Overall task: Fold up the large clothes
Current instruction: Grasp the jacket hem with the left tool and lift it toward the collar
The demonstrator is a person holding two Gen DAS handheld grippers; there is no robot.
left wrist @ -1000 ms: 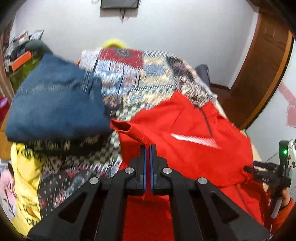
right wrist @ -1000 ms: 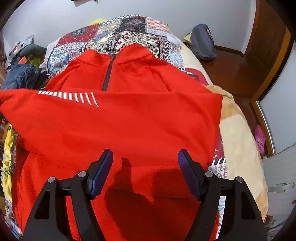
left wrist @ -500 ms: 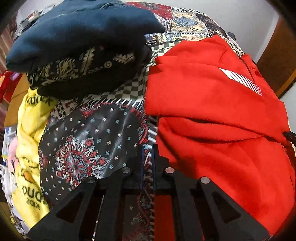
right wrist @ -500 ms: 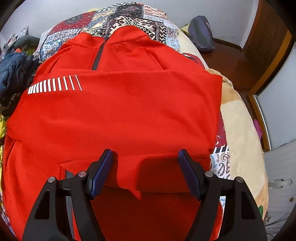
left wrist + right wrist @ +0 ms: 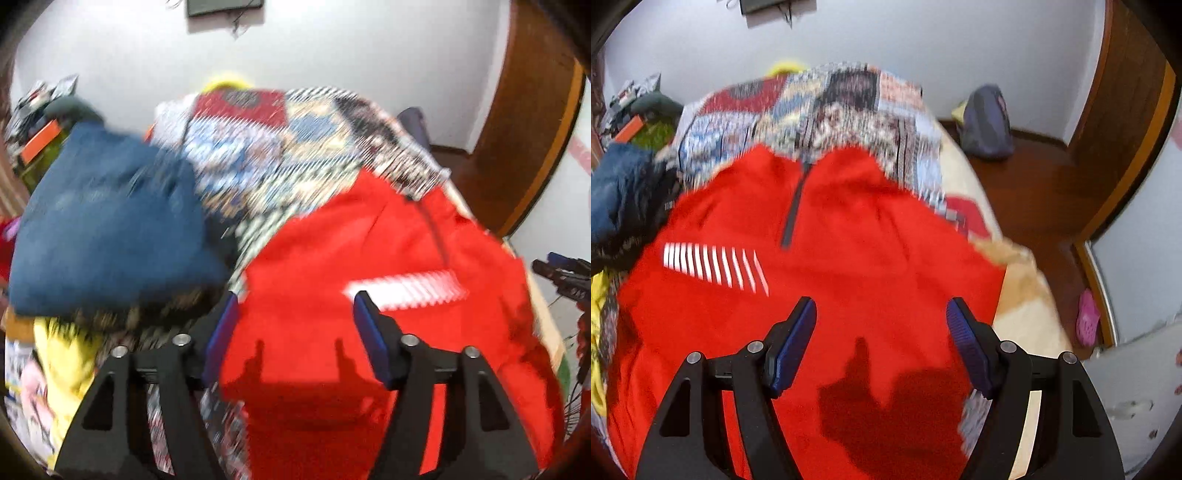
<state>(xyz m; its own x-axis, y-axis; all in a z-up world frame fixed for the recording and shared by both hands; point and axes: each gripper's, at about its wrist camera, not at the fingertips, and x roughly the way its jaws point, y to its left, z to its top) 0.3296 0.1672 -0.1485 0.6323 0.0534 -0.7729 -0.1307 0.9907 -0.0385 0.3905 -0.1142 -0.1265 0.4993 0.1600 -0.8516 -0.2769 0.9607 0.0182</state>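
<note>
I have both tools up off the cloth. My left gripper [image 5: 291,332] hangs with its jaws spread wide and nothing between them, above the left edge of the red jacket [image 5: 369,295], and my right gripper [image 5: 881,341] is just as wide apart and empty over the jacket's near right part. The jacket lies on the bed [image 5: 849,107], spread on the patterned quilt with the zip [image 5: 792,214] and collar pointing away from me; the white stripes [image 5: 713,266] sit on a band of red lying across the body, which I take to be a sleeve folded in, though both views are smeared by motion and I can't trace its edge. A pile of jeans [image 5: 107,229] and other clothes sits just left of the jacket, close to its edge. I judge I'm between folds: sleeves in, body not yet folded. Next I'd want each gripper low on a near corner of the hem, pinching through all the layers, then lift both evenly and carry the hem toward the collar. The left pick needs care, so I catch only red cloth and not the yellow garment [image 5: 62,358] beside it.
</note>
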